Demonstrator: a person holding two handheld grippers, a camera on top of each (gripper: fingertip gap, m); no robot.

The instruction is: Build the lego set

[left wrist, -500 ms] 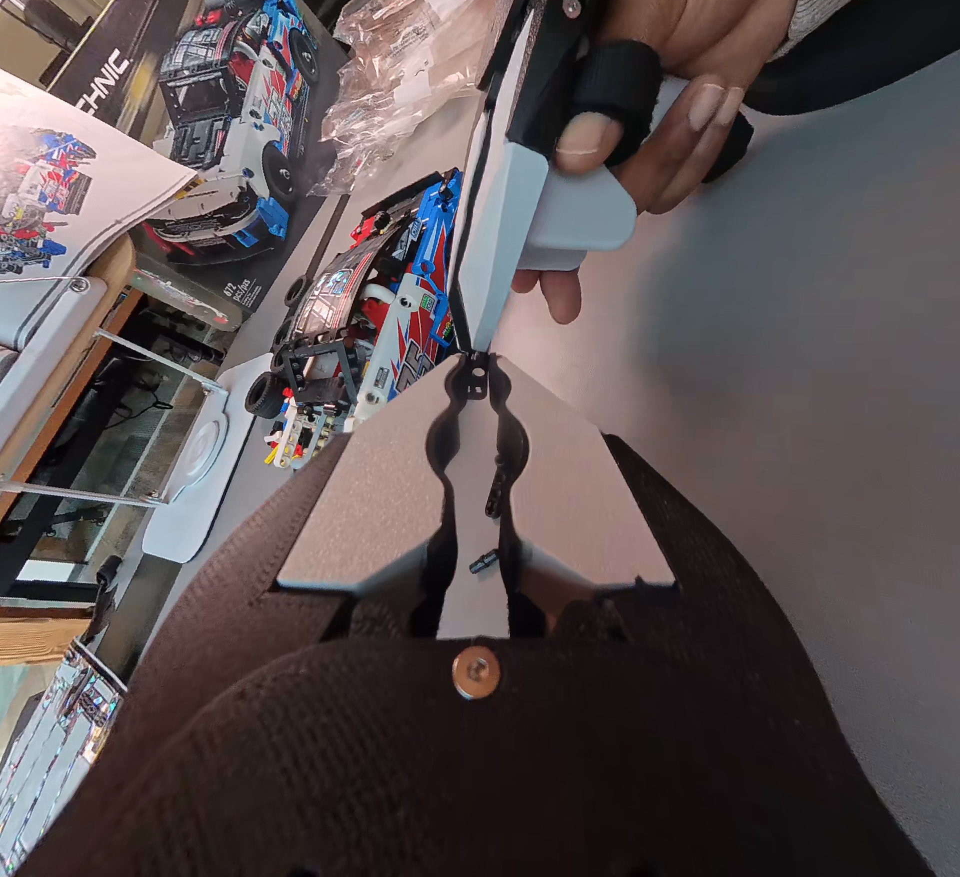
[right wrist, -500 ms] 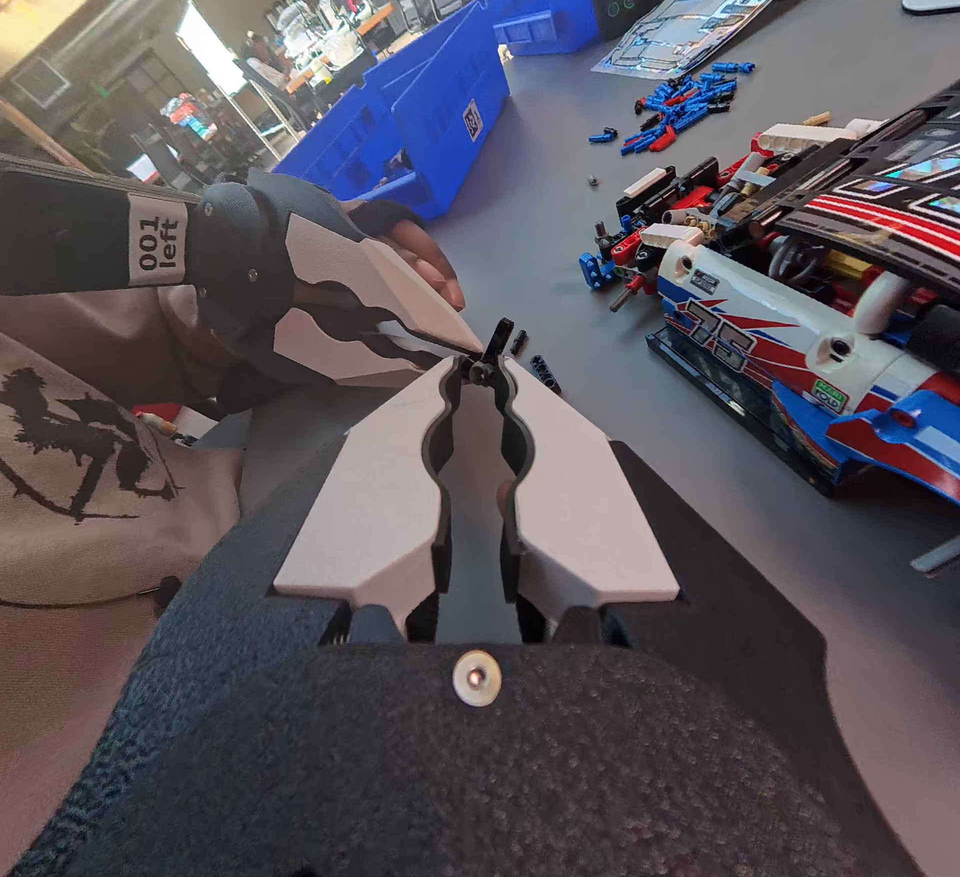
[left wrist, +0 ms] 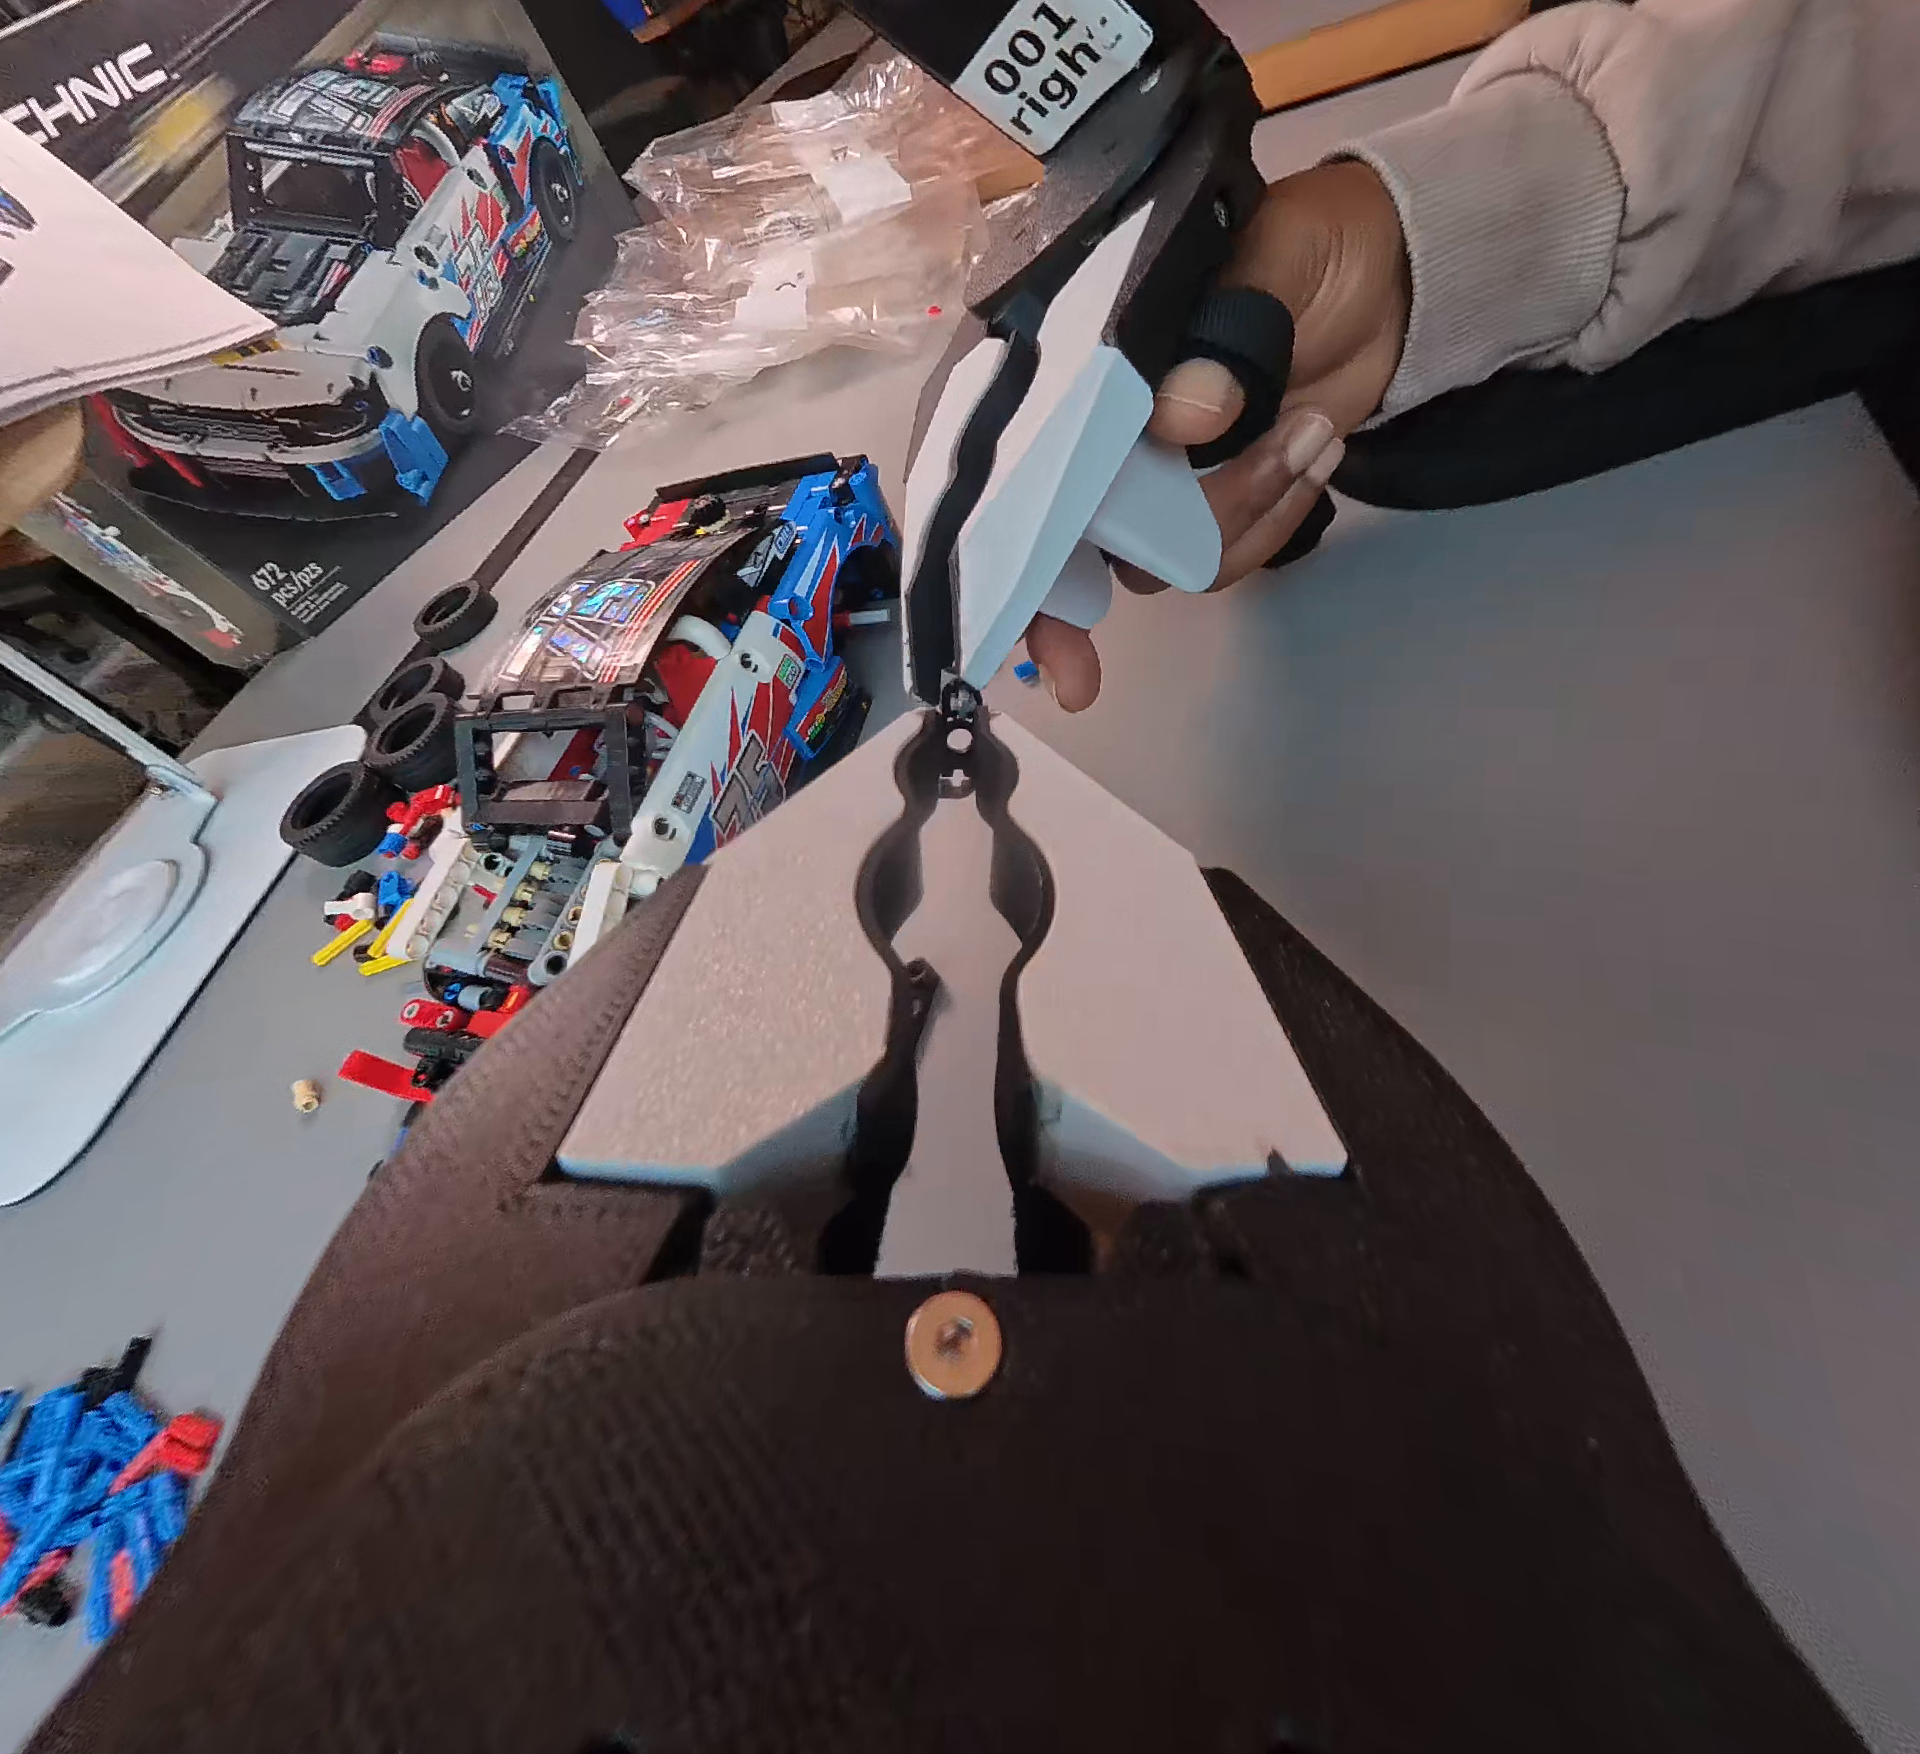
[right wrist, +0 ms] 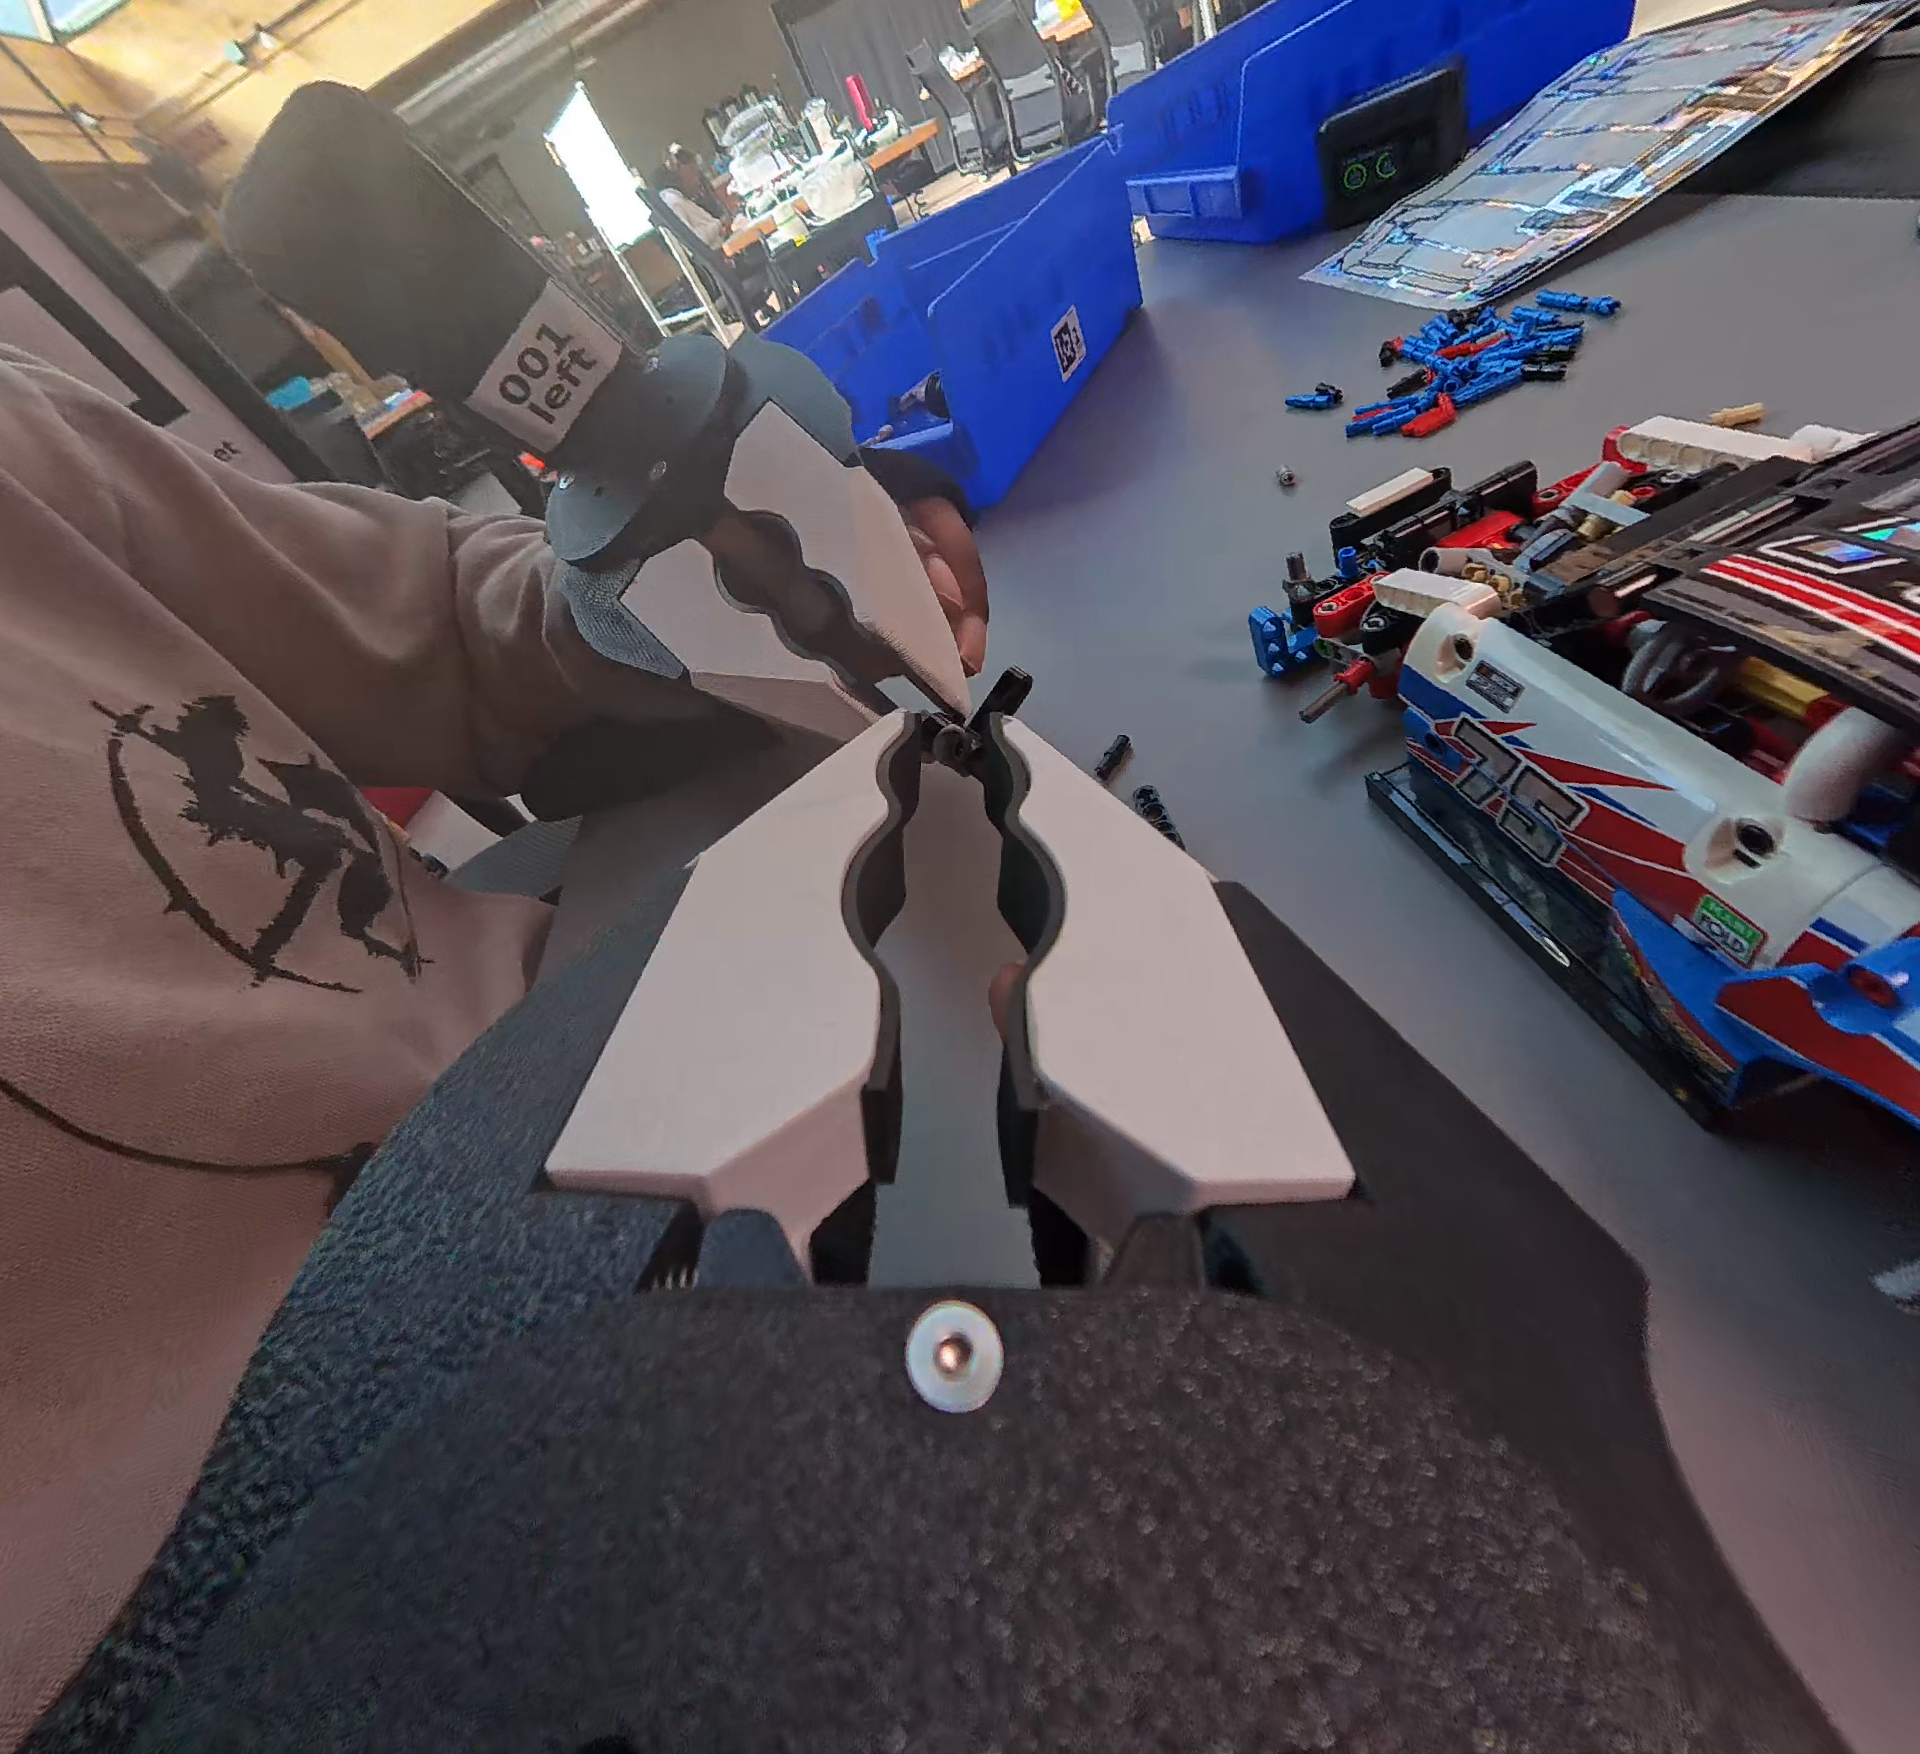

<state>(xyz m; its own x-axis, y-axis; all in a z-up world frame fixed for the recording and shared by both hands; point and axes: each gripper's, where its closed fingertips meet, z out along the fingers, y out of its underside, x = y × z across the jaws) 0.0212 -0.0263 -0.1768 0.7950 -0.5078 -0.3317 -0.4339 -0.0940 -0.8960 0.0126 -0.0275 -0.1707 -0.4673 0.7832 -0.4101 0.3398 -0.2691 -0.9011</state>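
Left wrist view gives you a grey tabletop (left wrist: 1558,873) with bare room to your right, while the lego car (left wrist: 675,696) and loose tyres (left wrist: 405,748) crowd the left, with the set's box (left wrist: 291,270) behind them. Your left gripper (left wrist: 954,754) has its jaws nearly closed, pinching a small black piece (left wrist: 956,748) at the tips. Your right gripper (right wrist: 951,738) meets it tip to tip, jaws closed down onto a small black connector (right wrist: 977,722), above the tabletop's near edge, well apart from the car.
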